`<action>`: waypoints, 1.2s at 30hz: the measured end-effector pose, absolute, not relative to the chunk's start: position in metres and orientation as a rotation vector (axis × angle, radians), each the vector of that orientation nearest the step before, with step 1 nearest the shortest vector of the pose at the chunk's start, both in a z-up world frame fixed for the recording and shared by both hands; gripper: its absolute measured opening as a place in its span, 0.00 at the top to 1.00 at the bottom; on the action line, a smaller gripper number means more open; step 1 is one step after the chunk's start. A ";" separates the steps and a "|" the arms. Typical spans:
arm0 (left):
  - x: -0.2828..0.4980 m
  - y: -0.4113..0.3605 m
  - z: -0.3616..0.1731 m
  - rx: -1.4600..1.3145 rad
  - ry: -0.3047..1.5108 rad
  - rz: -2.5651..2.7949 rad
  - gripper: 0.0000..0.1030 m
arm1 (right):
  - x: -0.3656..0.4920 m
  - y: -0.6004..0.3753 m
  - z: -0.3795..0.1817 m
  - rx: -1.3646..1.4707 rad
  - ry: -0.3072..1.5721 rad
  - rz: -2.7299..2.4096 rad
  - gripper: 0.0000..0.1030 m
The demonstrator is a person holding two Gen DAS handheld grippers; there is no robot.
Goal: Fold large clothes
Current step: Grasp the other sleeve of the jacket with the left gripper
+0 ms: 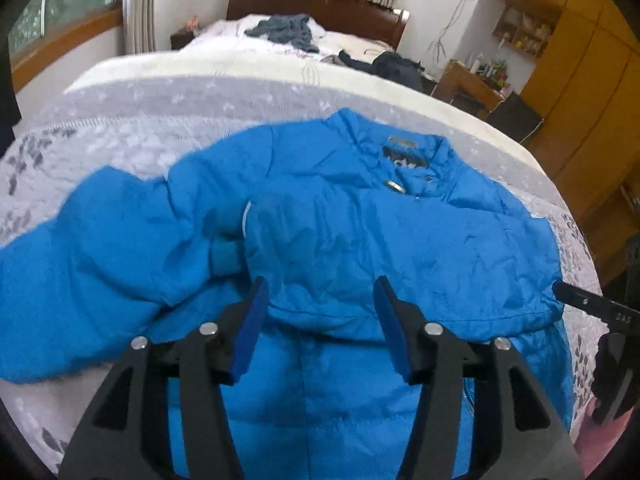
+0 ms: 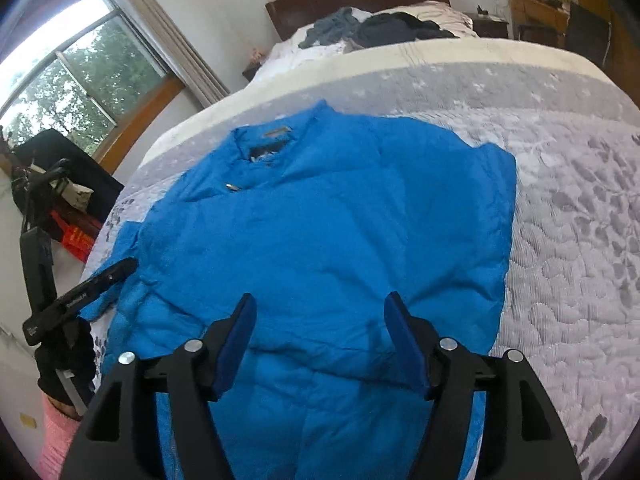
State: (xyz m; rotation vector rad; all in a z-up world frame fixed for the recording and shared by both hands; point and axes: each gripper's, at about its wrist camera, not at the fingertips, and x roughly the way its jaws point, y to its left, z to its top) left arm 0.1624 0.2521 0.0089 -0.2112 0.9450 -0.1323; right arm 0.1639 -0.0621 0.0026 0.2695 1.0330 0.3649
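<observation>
Left wrist view: left gripper (image 1: 320, 300) spread wide, empty, over blue jacket (image 1: 340, 220) lying flat on quilt (image 1: 140, 128); right gripper (image 1: 576, 296) at jacket's edge, its opening impossible to tell here.

Right wrist view: right gripper (image 2: 320, 316) wide open, empty, above jacket (image 2: 320, 220), collar far; one sleeve folded across.

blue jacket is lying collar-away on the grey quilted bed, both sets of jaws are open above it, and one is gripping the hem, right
Not quite. Neither is gripping anything: the left gripper and the right gripper both have their jaws open with nothing between them, as each wrist view shows. The rest holds: the blue jacket lies on the grey quilted bed with its collar at the far end.
</observation>
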 end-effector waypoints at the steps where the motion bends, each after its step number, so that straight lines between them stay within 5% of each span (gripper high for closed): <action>1: 0.165 0.250 0.008 -0.207 0.953 -0.134 0.44 | 0.164 -0.061 0.001 0.272 1.044 0.363 0.35; 8: 0.189 0.258 -0.033 -0.258 1.060 -0.100 0.45 | 0.180 -0.062 -0.034 0.282 1.122 0.341 0.35; 16: 0.152 0.286 0.003 -0.320 0.982 -0.111 0.43 | 0.164 -0.064 -0.005 0.297 1.064 0.389 0.34; 22: 0.081 0.363 0.023 -0.345 0.915 -0.010 0.33 | 0.143 -0.037 0.018 0.236 1.038 0.460 0.31; 36: -0.019 0.549 -0.034 -0.709 0.877 0.291 0.33 | 0.120 0.040 -0.002 0.086 1.106 0.575 0.28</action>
